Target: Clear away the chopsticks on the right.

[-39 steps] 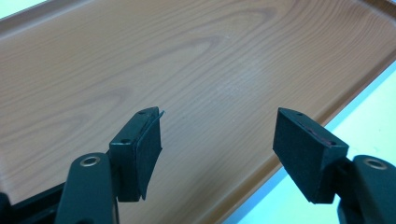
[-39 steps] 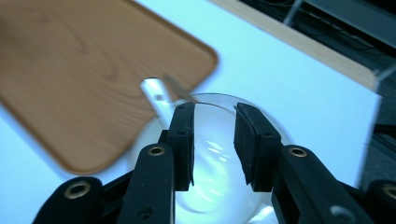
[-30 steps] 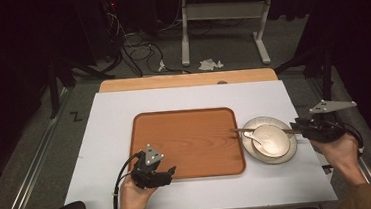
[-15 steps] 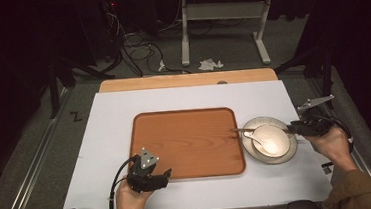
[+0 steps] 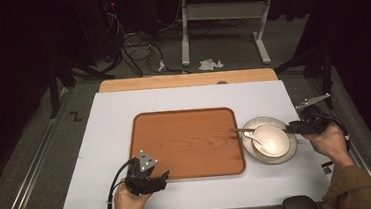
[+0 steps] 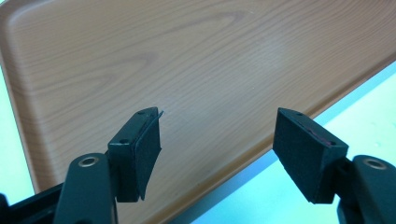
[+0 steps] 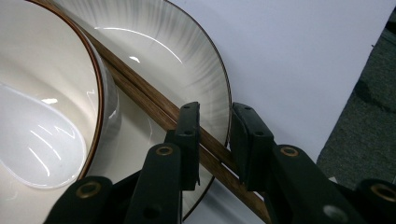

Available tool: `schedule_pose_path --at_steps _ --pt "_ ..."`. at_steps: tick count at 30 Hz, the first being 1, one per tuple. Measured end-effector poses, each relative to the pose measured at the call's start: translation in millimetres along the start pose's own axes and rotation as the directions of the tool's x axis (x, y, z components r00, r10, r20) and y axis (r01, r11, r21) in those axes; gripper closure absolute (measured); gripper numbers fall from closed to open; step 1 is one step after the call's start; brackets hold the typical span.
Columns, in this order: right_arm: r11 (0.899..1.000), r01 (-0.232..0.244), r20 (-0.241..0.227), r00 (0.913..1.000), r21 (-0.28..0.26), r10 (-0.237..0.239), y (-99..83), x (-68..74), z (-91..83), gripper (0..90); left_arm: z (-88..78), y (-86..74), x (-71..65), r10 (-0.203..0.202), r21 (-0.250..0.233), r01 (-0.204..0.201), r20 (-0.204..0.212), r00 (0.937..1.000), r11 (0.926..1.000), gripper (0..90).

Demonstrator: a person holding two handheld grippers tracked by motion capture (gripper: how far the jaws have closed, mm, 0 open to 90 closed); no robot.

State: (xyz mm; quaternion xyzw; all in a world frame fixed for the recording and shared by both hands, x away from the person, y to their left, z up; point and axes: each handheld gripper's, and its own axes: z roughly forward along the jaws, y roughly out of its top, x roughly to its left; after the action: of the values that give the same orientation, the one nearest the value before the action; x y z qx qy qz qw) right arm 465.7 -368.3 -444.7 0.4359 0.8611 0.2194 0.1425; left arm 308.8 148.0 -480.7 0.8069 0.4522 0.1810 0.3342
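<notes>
My left hand-held gripper is black with brass rivets, a grey plate and cable; my right sleeve is olive-brown.

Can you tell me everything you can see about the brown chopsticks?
The chopsticks are two thin, dark brown sticks that look like wood. They lie side by side, flat across the plate, right beside the bowl, and their ends stick out past the plate's rim. The right gripper has its two black jaws on either side of them near that end, with a gap showing, so the chopsticks do not look squeezed yet.
</notes>
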Motion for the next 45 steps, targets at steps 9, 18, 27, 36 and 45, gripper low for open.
schedule_pose_path --at_steps 9,18,27,36,45 --pt "0.999 0.034 -0.013 0.9994 0.032 -0.033 13.8 1.4 8.1 72.2 -3.0 -2.7 1.4 -0.012 -0.008 0.012 -0.012 0.9999 0.9999 31.9" --pt "0.995 0.081 -0.032 0.9964 0.054 -0.079 17.2 2.8 11.2 70.3 -2.6 -3.1 1.9 -0.015 -0.008 0.015 -0.012 0.9998 0.9999 31.8" --pt "0.991 0.115 -0.005 0.9933 0.067 -0.115 20.6 2.5 11.4 78.3 -3.3 -3.2 3.5 -0.020 -0.010 0.019 -0.011 0.9997 0.9998 31.8" --pt "0.988 0.139 -0.001 0.9903 0.074 -0.139 24.4 6.9 16.0 78.1 -2.8 -2.7 2.7 -0.015 -0.008 0.015 -0.014 0.9998 0.9999 31.7" --pt "0.983 0.166 0.004 0.9860 0.081 -0.167 25.5 6.9 18.1 77.5 -2.5 -2.8 3.1 -0.013 -0.006 0.013 -0.014 0.9998 0.9999 31.6"
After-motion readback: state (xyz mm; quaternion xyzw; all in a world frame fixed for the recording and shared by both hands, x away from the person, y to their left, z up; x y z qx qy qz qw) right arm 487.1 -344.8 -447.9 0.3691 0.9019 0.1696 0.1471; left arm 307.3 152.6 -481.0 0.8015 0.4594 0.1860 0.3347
